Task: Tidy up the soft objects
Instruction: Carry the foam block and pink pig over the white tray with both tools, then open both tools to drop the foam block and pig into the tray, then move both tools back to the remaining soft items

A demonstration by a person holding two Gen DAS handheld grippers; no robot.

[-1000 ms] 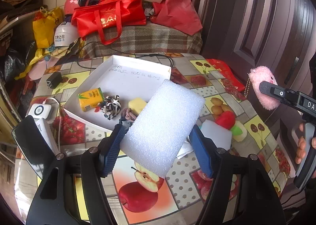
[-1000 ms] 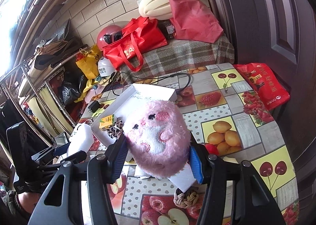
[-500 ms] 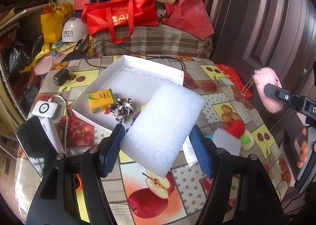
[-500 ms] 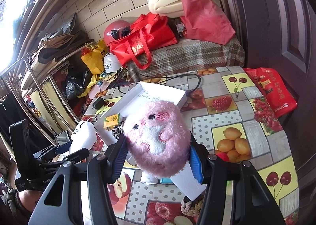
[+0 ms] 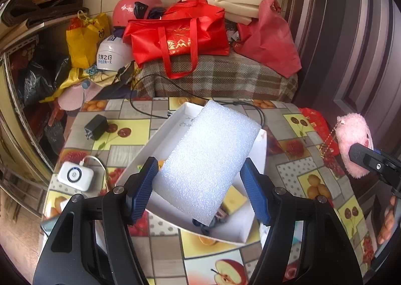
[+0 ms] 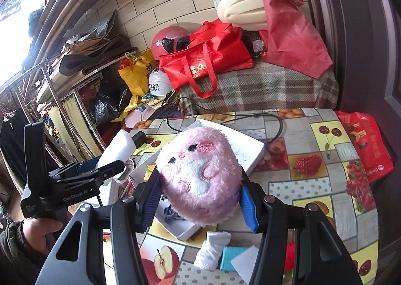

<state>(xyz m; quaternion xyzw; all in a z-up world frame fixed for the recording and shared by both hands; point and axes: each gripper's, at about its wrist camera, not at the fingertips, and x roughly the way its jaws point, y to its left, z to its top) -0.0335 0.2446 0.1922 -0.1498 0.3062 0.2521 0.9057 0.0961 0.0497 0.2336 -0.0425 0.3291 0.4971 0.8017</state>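
Note:
My left gripper (image 5: 199, 168) is shut on a white foam block (image 5: 208, 157), tilted and held above the open white box (image 5: 260, 157) on the fruit-pattern table. The foam hides most of the box's inside; a yellow sponge (image 5: 234, 198) and dark hair ties (image 5: 213, 220) show below it. My right gripper (image 6: 198, 182) is shut on a pink plush toy (image 6: 198, 167), held above the box's near right corner (image 6: 248, 144). In the left wrist view the plush (image 5: 353, 142) hangs at the far right. The foam (image 6: 117, 147) shows at the left of the right wrist view.
A white sock (image 6: 213, 250), a teal piece (image 6: 230, 255) and a red item (image 6: 289, 255) lie on the table's near side. A black charger (image 5: 95, 126), white power bank (image 5: 75, 176) and cable (image 5: 150, 112) lie left. Red bags (image 5: 178, 39) sit behind. A door stands at the right.
Both grippers have moved forward and slightly up with their loads. The foam now hangs over the box and hides the juice carton and striped item that showed before.

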